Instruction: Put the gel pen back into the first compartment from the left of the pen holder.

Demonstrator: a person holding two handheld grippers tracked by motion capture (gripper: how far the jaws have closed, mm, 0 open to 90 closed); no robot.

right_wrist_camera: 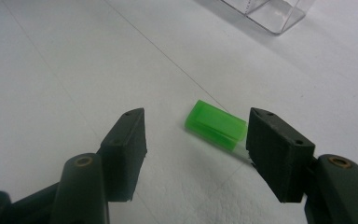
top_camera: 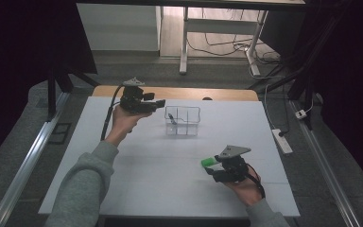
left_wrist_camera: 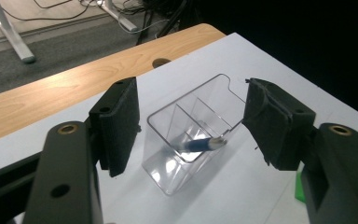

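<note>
A clear plastic divided container (top_camera: 194,128) stands toward the back of the white table (top_camera: 160,184). A blue pen (top_camera: 171,118) leans inside its left compartment, silver tip up (left_wrist_camera: 200,144). My left gripper (top_camera: 160,103) hovers just left of the container, open, its jaws framing the container (left_wrist_camera: 165,175) without touching it. A small green block (top_camera: 208,162) lies flat on the table at the right. My right gripper (top_camera: 213,169) is open low behind the block (right_wrist_camera: 216,125), which lies just ahead of the jaws, close to the right one.
A wooden tabletop (top_camera: 179,92) shows behind the white surface. On the floor to the right lies a white power strip (top_camera: 282,141) with cables. A white desk frame (top_camera: 184,47) stands farther back, with dark curtains on both sides.
</note>
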